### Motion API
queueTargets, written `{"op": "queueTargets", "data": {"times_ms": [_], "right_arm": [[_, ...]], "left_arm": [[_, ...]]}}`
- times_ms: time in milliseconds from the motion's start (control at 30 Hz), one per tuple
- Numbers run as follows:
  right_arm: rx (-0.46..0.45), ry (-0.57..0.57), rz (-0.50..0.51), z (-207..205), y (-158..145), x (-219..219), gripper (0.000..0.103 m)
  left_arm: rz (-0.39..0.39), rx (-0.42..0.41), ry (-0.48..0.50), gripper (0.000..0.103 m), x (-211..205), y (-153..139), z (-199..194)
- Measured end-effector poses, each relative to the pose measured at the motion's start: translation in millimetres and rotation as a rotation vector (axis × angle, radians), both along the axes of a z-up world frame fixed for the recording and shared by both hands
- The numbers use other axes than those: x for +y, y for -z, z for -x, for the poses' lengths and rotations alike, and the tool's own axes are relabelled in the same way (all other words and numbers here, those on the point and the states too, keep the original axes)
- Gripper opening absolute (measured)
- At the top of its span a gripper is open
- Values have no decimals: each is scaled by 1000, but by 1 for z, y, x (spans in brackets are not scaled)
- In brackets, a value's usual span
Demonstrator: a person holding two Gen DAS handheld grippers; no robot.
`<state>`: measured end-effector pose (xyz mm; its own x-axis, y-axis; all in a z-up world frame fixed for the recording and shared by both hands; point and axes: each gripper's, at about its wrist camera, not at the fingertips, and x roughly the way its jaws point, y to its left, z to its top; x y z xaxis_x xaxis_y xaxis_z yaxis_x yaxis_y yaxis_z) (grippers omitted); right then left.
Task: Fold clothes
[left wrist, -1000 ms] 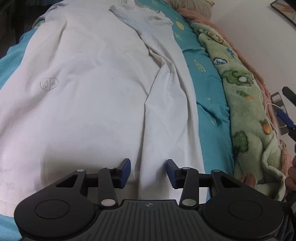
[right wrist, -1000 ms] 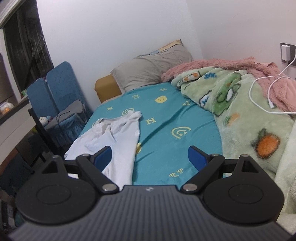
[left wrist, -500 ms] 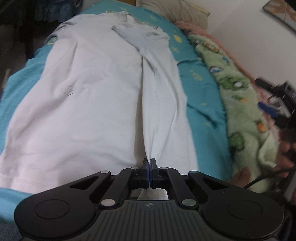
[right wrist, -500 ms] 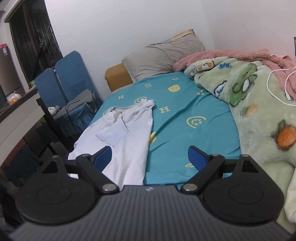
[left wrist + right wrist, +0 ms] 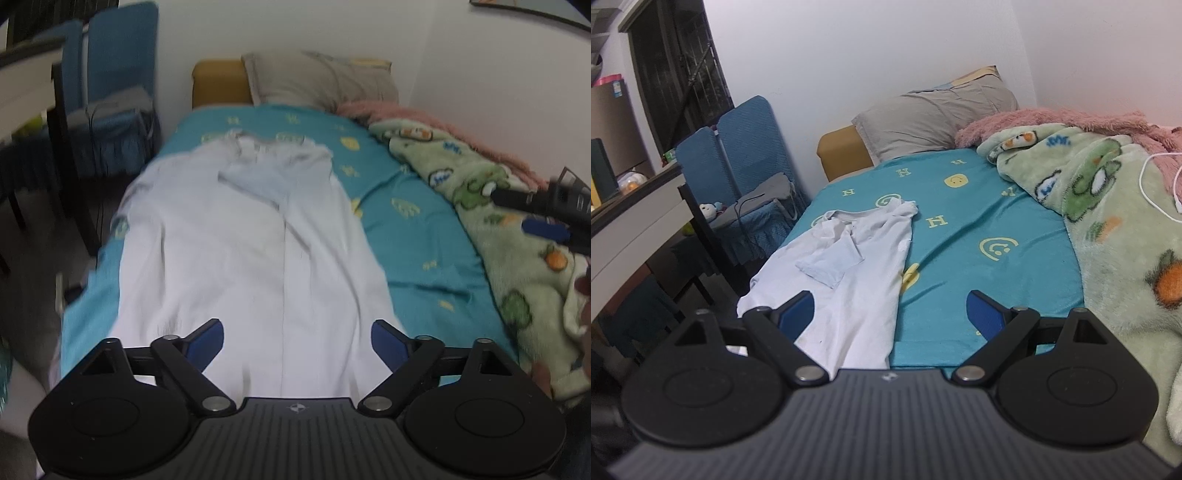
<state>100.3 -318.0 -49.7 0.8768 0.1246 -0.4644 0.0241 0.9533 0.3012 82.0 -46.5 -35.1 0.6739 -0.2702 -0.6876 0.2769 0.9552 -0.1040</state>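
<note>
A white T-shirt (image 5: 236,258) lies lengthwise on the teal bedsheet (image 5: 417,236), its right side and sleeve folded in over the middle. My left gripper (image 5: 297,341) is open and empty, above the shirt's near hem. The shirt also shows in the right wrist view (image 5: 857,266), with the folded sleeve on top. My right gripper (image 5: 890,314) is open and empty, above the bed's near edge, right of the shirt. The right gripper shows at the right edge of the left wrist view (image 5: 543,218).
A green cartoon blanket (image 5: 1108,229) and a pink blanket (image 5: 1052,122) run along the wall side with a white cable (image 5: 1156,184) on them. A grey pillow (image 5: 934,118) lies at the head. Blue chairs (image 5: 738,158) and a desk (image 5: 624,225) stand left of the bed.
My left gripper shut on the folded edge near the shirt's hem half a second ago, then let go, opened wide and drew back and up. My right gripper stayed open and drifted slightly.
</note>
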Motion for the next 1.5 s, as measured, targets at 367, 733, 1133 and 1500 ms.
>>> {"op": "queueTargets", "data": {"times_ms": [367,733,1133,1500], "right_arm": [[-11,-6,20,-1,3,7,91],[-3,-39,71,-13,7,26,91],[71,-182,245,-84,1,90,91],[138,-598,538,-252,51,277,90]], "left_arm": [[9,-137,-10,103,-16,-14,-41],[18,-160,-57,103,13,1,-45],[40,-86,-171,103,96,1,-55],[146,-58,-350,103,192,19,-79]]}}
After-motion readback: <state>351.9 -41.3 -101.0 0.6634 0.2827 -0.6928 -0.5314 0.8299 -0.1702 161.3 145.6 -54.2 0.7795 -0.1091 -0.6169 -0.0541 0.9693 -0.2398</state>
